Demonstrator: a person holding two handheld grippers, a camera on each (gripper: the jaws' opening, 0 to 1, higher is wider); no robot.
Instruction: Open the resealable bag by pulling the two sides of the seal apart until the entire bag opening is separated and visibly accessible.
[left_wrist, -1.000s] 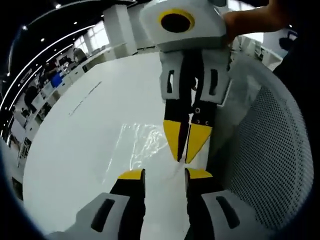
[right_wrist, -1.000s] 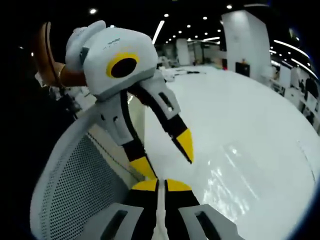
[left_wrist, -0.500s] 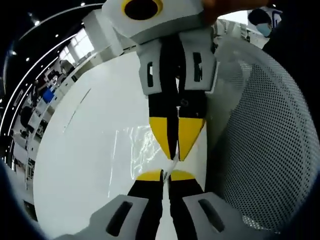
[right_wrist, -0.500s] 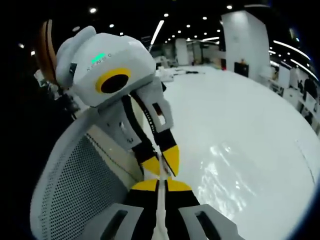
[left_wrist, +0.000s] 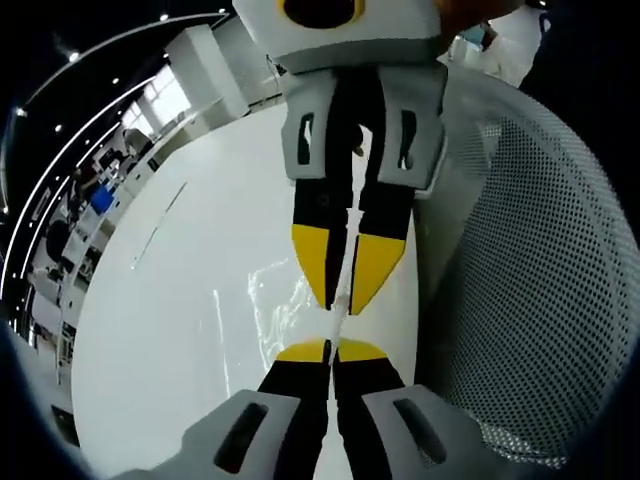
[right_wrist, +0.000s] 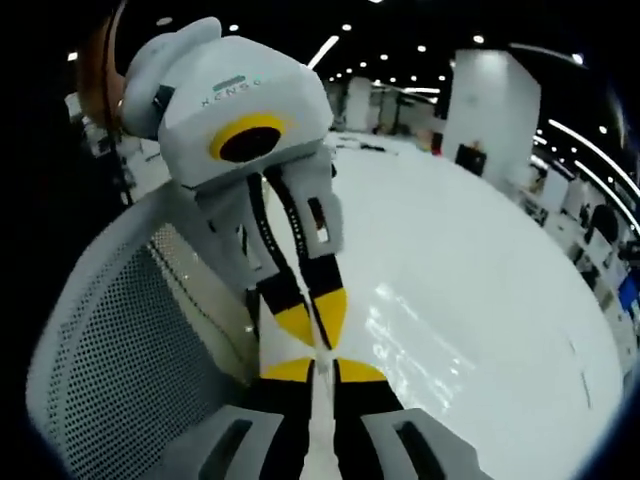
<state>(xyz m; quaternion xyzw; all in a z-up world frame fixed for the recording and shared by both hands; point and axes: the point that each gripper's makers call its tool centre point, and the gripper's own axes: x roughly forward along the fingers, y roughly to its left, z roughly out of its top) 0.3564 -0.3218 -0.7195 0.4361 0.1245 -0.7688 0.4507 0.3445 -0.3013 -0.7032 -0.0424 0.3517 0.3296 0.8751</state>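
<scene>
Your left gripper (left_wrist: 330, 350) and right gripper (right_wrist: 314, 369) each pinch the clear resealable bag (left_wrist: 275, 300) between nearly closed fingers, tips facing, just above the white counter (left_wrist: 160, 300).

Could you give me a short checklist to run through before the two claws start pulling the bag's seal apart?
1. Left claw shut on the bag's edge: ok, its yellow tips meet on the thin clear film.
2. Right claw shut on the bag's edge: ok, a pale strip runs between its closed tips.
3. Each claw on a different side of the seal: cannot tell, the film is too thin and clear.
4. Resealable bag free to spread: ok, it lies on the white table with nothing on it.
5. Mesh chair back clear of the pull: cannot tell, it stands close beside both claws.
6. Bag opening separated: not ok, no gap shows yet.
</scene>
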